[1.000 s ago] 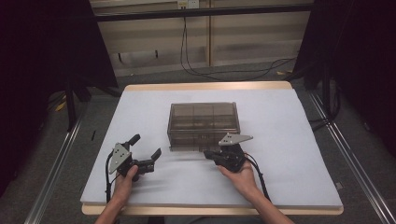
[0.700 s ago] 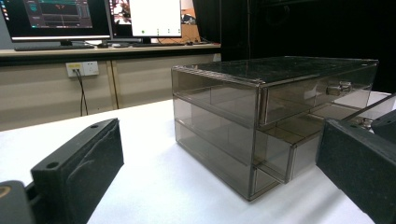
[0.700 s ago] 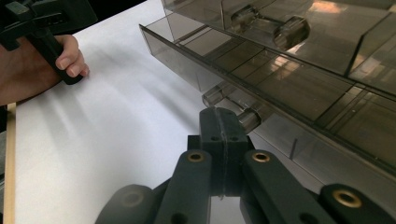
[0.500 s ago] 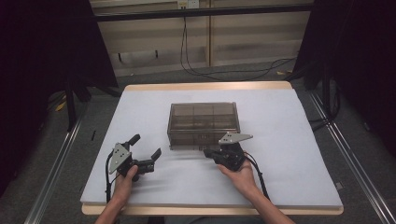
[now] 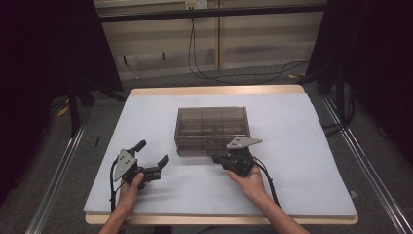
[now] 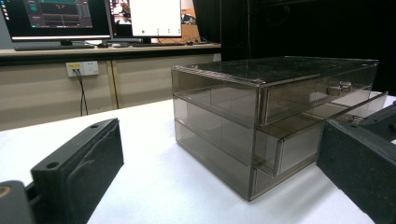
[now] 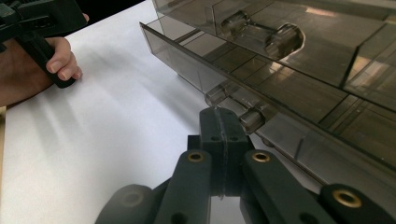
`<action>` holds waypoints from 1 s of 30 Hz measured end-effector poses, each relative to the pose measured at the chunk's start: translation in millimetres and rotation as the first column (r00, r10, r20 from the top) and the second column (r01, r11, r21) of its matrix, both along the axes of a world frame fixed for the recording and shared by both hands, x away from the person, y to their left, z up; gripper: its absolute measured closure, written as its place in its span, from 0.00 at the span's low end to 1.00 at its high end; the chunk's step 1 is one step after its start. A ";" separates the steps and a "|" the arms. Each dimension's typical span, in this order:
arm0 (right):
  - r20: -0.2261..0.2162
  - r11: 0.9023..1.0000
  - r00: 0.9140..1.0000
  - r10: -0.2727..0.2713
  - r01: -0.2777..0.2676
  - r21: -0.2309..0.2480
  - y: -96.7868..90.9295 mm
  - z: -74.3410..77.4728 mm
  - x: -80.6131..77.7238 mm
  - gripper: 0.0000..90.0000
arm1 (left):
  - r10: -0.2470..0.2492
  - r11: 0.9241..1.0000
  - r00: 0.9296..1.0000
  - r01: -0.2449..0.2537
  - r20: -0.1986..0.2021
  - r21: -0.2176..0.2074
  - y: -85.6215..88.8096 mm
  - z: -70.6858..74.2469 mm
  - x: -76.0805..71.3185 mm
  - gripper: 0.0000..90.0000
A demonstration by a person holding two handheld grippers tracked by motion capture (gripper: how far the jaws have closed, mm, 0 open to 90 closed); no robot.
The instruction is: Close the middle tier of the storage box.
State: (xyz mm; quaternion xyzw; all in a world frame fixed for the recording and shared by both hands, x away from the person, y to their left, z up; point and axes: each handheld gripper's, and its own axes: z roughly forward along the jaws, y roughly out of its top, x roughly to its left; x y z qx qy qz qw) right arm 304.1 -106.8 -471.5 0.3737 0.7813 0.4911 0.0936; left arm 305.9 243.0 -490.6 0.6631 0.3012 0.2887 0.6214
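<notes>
On the white table cover (image 5: 302, 146), the smoky clear drawer box (image 5: 212, 127) sits at the middle and serves as the landmark. To the left of the box and nearer the person, the left gripper (image 5: 152, 161) rests low over the cover, well apart from the box, its two black jaws spread wide with nothing between them. In the left gripper view the box (image 6: 275, 116) stands ahead between those parted jaws, its lower drawer (image 6: 299, 140) slid partly out. At the box's front, toward its right end, the right gripper (image 5: 216, 158) has its jaws pressed together, and their tips (image 7: 223, 122) sit right at the lower drawer's handle (image 7: 233, 105), just beside one of its round posts.
</notes>
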 end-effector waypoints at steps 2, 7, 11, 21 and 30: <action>0.001 1.000 1.000 0.000 0.000 -0.001 -0.3 0.1 0.8 1.00 | -0.001 1.000 1.000 0.001 -0.001 -0.004 -0.3 0.0 0.0 0.01; -0.004 1.000 1.000 0.006 -0.006 -0.001 1.0 0.2 2.7 1.00 | -0.001 1.000 1.000 0.001 -0.001 -0.004 -0.3 0.0 0.1 0.01; -0.002 1.000 1.000 0.002 -0.002 0.000 1.9 1.1 4.4 1.00 | -0.001 1.000 1.000 0.001 -0.001 0.003 0.3 0.1 0.1 0.01; -0.003 1.000 1.000 -0.013 0.013 0.001 0.7 -0.4 8.9 1.00 | -0.001 1.000 1.000 0.001 -0.002 -0.004 -0.2 0.0 0.1 0.01; 0.000 1.000 1.000 -0.027 0.027 -0.003 -0.6 -0.2 12.2 1.00 | -0.001 1.000 1.000 0.001 -0.002 -0.004 -0.2 0.0 0.0 0.01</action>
